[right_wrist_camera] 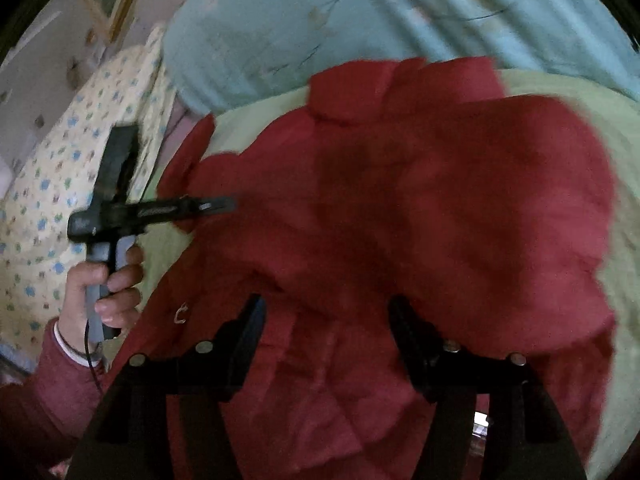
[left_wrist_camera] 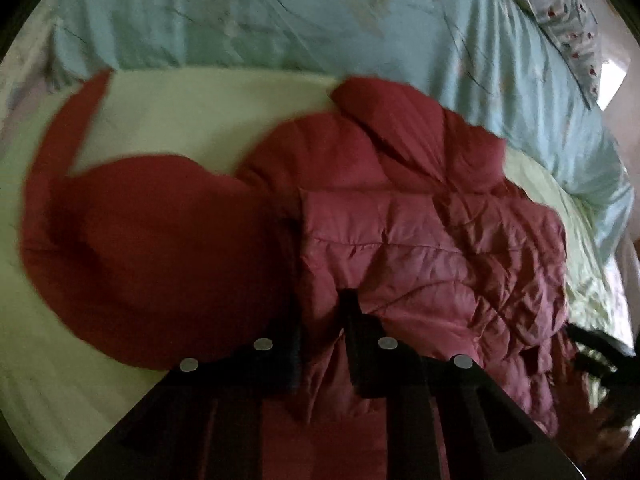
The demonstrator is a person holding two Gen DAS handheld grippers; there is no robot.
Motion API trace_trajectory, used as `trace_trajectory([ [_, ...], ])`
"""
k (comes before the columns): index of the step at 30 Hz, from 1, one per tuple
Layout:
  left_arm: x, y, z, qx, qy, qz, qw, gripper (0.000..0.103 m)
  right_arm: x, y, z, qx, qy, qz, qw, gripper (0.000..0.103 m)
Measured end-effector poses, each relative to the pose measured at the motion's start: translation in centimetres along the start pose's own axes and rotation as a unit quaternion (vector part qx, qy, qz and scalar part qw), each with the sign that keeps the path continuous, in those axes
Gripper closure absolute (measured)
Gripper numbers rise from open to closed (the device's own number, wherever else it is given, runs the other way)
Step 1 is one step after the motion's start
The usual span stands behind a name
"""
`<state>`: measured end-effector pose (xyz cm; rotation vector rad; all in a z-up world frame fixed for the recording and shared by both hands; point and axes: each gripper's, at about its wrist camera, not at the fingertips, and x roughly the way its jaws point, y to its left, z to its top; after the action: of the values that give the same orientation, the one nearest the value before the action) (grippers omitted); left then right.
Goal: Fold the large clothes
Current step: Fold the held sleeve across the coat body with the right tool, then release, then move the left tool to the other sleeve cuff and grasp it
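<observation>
A dark red quilted puffer jacket (left_wrist_camera: 420, 240) lies spread on a pale green sheet (left_wrist_camera: 180, 112). Its collar points away from me and one sleeve (left_wrist_camera: 140, 240) lies out to the left, blurred. My left gripper (left_wrist_camera: 325, 320) is shut on a fold of the jacket near its lower middle. In the right wrist view the jacket (right_wrist_camera: 400, 200) fills the middle. My right gripper (right_wrist_camera: 326, 312) stands open above it, nothing pressed between its fingers. The left gripper (right_wrist_camera: 224, 203) shows at the left, its tip at the jacket's edge, held by a hand (right_wrist_camera: 100, 292).
A light blue flowered quilt (left_wrist_camera: 240, 20) is bunched along the far side of the bed. A yellow pillow with a small blue print (right_wrist_camera: 60, 168) lies at the far left. Another printed cloth (left_wrist_camera: 560, 12) sits at the top right. A red sleeve (right_wrist_camera: 48, 392) covers the person's arm.
</observation>
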<state>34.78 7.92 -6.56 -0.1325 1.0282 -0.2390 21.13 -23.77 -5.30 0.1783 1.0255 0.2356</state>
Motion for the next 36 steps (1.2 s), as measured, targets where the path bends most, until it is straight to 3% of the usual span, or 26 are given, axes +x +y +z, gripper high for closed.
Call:
trace_trajectory([
  [2, 0.0, 0.2, 0.0, 0.000, -0.011, 0.007, 0.9999, 0.087, -1.2, -1.3, 0.3, 0.016, -0.019, -0.017, 1.000, 0.038],
  [5, 1.3, 0.2, -0.5, 0.010, 0.003, 0.031, 0.9995, 0.082, -2.7, -3.3, 1.1, 0.039, -0.042, -0.054, 0.997, 0.036],
  [10, -0.8, -0.1, -1.7, 0.006, -0.030, 0.070, 0.9971, 0.054, -2.4, -4.8, 2.7, 0.042, -0.046, -0.090, 0.994, 0.036],
  [13, -3.3, 0.2, -2.2, -0.012, -0.059, 0.058, 0.9966, 0.054, -1.1, -5.0, 3.2, 0.027, -0.039, -0.101, 0.994, 0.036],
  [15, -4.4, -0.6, -2.4, -0.017, -0.076, 0.021, 0.9967, 0.054, -0.1, -5.2, 3.3, 0.019, -0.033, -0.108, 0.993, 0.036],
  [19, -4.4, -2.9, -3.1, 0.014, -0.071, -0.027, 0.9970, 0.054, 2.8, -6.0, 3.6, 0.020, -0.014, -0.123, 0.992, 0.036],
  [27, 4.8, -3.8, -2.3, 0.039, 0.003, 0.032, 0.9987, 0.054, 6.3, -7.1, 2.0, 0.020, 0.006, -0.153, 0.988, 0.033],
  [33, 6.7, -3.9, -2.1, 0.050, -0.002, 0.047, 0.9977, 0.054, 4.4, -5.3, 2.2, 0.009, -0.022, -0.157, 0.987, 0.033],
  [36, 6.4, -4.7, -2.4, 0.065, -0.012, 0.055, 0.9963, 0.054, 5.4, -5.8, 2.1, 0.010, -0.005, -0.177, 0.984, 0.031],
])
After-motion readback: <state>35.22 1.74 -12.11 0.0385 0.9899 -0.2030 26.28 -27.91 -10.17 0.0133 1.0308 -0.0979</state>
